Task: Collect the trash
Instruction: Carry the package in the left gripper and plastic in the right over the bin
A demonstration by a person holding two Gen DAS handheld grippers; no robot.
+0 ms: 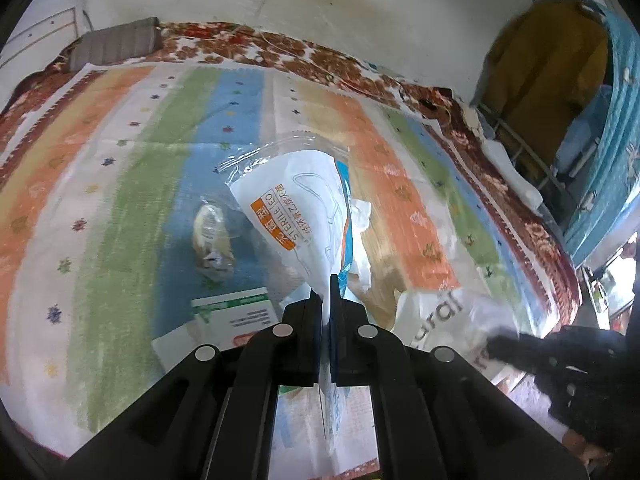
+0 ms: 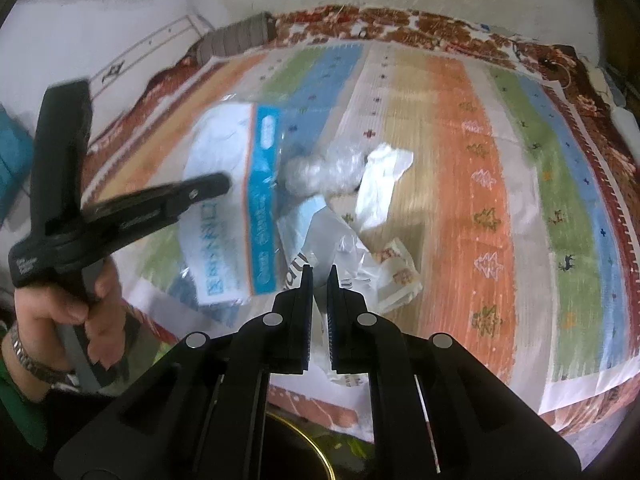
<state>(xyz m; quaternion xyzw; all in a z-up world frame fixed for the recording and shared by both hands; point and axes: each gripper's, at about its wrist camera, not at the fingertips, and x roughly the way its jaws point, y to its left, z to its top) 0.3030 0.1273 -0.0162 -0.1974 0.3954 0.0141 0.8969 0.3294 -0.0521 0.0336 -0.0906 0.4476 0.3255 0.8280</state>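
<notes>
1. At the far left, a white wall (image 1: 48, 20) with a thin framed panel meets the bed; a grey ribbed cushion (image 1: 116, 42) lies at the bed's far left corner, on a red-brown floral blanket (image 1: 224, 44) that runs along the back edge.
2. Over the blanket lies a striped mat (image 1: 100, 184) in orange, green, blue and beige bands dotted with small tree and star figures; it is creased but flat.
3. On its blue band sits a crumpled snack wrapper (image 1: 212, 240); nearer the camera lies a white and green carton (image 1: 236, 312).
4. The left gripper (image 1: 326, 292) has its jaws pressed together on a white and blue sterile pouch (image 1: 296, 208), which stands up off the mat; a person's hand (image 2: 88, 304) holds this tool in the right wrist view.
5. Just right of the pouch lie a crumpled white tissue (image 2: 384, 180) and a ball of clear film (image 2: 324, 172).
6. The right gripper (image 2: 320, 280) pinches the edge of a white plastic bag (image 2: 332, 248) with dark lettering, jaws nearly closed on it; a printed wrapper (image 2: 400, 272) touches the bag.
7. At the right, a stained white wall (image 1: 360, 8), then an ochre cloth (image 1: 548, 64) and a teal patterned fabric (image 1: 616, 140) beyond the bed's edge.
</notes>
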